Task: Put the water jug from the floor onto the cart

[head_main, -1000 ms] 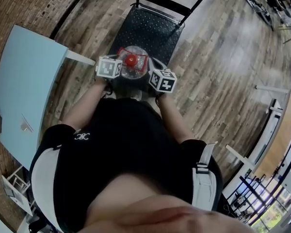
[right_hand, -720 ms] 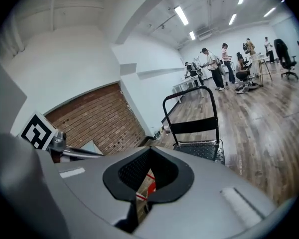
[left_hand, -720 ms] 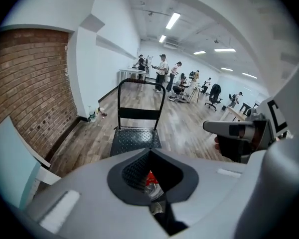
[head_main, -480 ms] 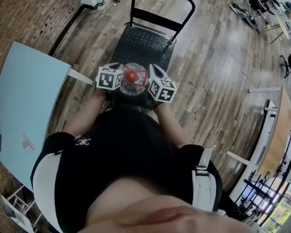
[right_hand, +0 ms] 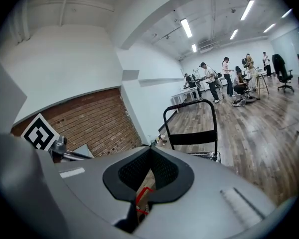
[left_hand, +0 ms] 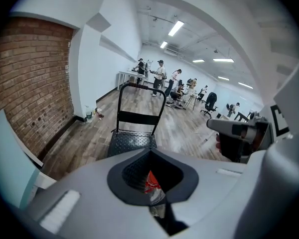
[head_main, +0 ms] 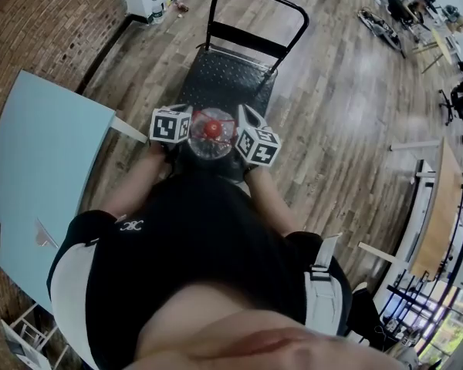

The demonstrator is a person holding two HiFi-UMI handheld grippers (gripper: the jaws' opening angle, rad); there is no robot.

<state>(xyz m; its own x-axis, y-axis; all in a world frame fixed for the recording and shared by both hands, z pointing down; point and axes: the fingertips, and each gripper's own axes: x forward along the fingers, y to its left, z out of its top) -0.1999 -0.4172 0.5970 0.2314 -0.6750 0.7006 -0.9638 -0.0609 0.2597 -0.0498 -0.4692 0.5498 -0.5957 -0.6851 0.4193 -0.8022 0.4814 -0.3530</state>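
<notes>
In the head view a clear water jug (head_main: pixel 211 133) with a red cap hangs between my two grippers, just in front of the person's body. The left gripper (head_main: pixel 190 129) and the right gripper (head_main: pixel 235 128) press in from either side, both shut. Red handle and clear plastic (left_hand: pixel 151 183) show through the gap of the left gripper (left_hand: pixel 150 155). A red strap (right_hand: pixel 139 199) shows below the right gripper (right_hand: pixel 149 154). The black cart (head_main: pixel 229 74) with its tall push handle stands right beyond the jug, deck bare. The jug's body is hidden.
A light blue table (head_main: pixel 38 168) stands at the left, close to the left arm, with a brick wall (head_main: pixel 50 14) behind it. Bottles (head_main: pixel 156 10) sit by the white pillar. Wooden floor spreads to the right. People (left_hand: pixel 159 73) work at desks far down the room.
Both grippers and the jug between them have risen and edged toward the cart. The jaws stayed shut throughout.
</notes>
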